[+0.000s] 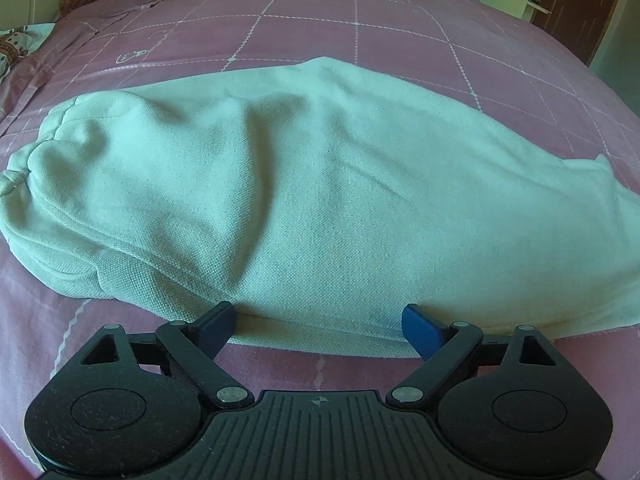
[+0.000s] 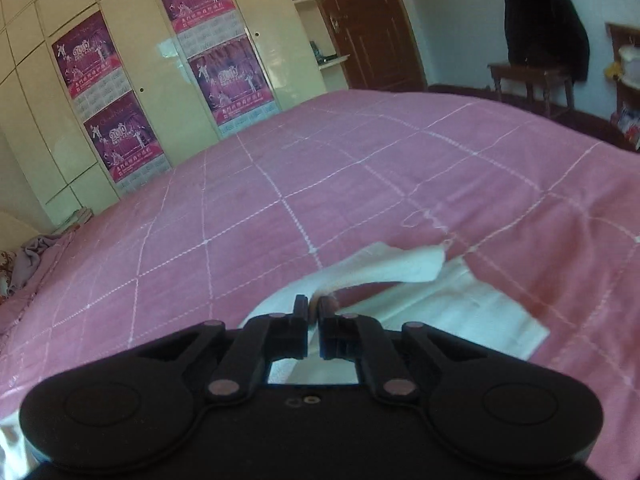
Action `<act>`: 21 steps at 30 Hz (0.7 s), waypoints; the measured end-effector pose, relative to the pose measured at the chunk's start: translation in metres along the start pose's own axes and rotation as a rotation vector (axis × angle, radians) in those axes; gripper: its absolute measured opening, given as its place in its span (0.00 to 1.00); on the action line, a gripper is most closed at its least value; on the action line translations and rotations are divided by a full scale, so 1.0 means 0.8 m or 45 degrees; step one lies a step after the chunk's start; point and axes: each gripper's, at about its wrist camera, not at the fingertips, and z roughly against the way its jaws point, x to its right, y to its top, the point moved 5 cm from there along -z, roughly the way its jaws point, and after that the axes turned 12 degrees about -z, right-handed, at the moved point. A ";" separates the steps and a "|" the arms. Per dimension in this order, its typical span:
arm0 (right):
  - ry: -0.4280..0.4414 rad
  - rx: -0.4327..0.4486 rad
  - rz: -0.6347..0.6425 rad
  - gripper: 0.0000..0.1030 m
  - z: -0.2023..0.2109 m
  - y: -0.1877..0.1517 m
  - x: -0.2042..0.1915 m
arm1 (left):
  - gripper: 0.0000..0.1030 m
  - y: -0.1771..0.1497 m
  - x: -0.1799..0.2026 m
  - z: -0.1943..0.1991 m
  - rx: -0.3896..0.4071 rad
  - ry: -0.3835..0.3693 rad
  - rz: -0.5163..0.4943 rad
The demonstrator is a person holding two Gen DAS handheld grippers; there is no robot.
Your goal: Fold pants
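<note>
Pants: the white pants (image 1: 304, 200) lay folded lengthwise across the pink bed (image 1: 360, 28).
Left jaws: my left gripper (image 1: 320, 330) stood spread at their near edge, cloth between the fingers, unpinched.
Right jaws: my right gripper (image 2: 314, 312) was pressed together on a lifted flap of the pants (image 2: 384, 268).
Around: wardrobe (image 2: 132, 40) with posters (image 2: 92, 60), door (image 2: 360, 24), chair (image 2: 532, 76) beyond.

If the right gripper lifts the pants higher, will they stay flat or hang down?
Probably hang: the pants already curl and droop beyond the shut right gripper. They look soft, with deep wrinkles, and likely light. The knit seems grippy, so slipping is unlikely.
</note>
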 end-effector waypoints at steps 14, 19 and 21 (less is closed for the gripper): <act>-0.122 -0.152 -0.294 0.37 -0.023 -0.015 0.108 | 0.90 -0.001 0.001 0.000 -0.001 0.009 0.000; -0.104 -0.097 -0.353 0.36 -0.010 -0.007 0.118 | 0.93 -0.002 0.002 -0.002 -0.001 0.007 -0.004; -0.068 -0.137 -0.379 0.33 -0.019 -0.007 0.119 | 0.94 -0.002 0.003 -0.003 -0.002 0.010 -0.006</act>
